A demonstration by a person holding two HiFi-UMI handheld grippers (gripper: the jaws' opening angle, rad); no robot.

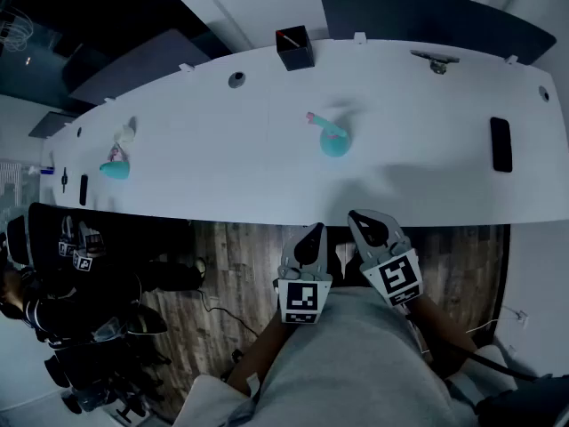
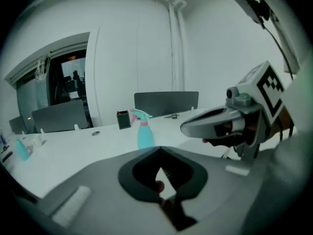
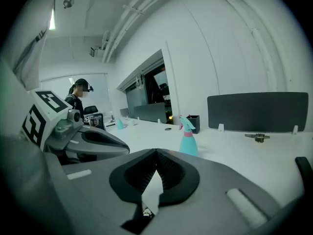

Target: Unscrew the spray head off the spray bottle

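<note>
A teal spray bottle (image 1: 334, 140) with a pink spray head stands upright near the middle of the long white table (image 1: 222, 163). It also shows in the left gripper view as the spray bottle (image 2: 145, 132) and in the right gripper view as the spray bottle (image 3: 188, 139), well ahead of both jaws. My left gripper (image 1: 313, 232) and right gripper (image 1: 364, 218) hang side by side off the table's near edge, over the floor. Both are shut with nothing between the jaws. The left gripper (image 2: 159, 155) sees the right gripper (image 2: 215, 124) beside it.
A second teal bottle (image 1: 116, 165) stands at the table's left end. At the far edge are a black pen holder (image 1: 294, 48) and a small metal object (image 1: 436, 60). A black phone (image 1: 501, 144) lies at the right. A person (image 3: 78, 89) stands beyond the left end.
</note>
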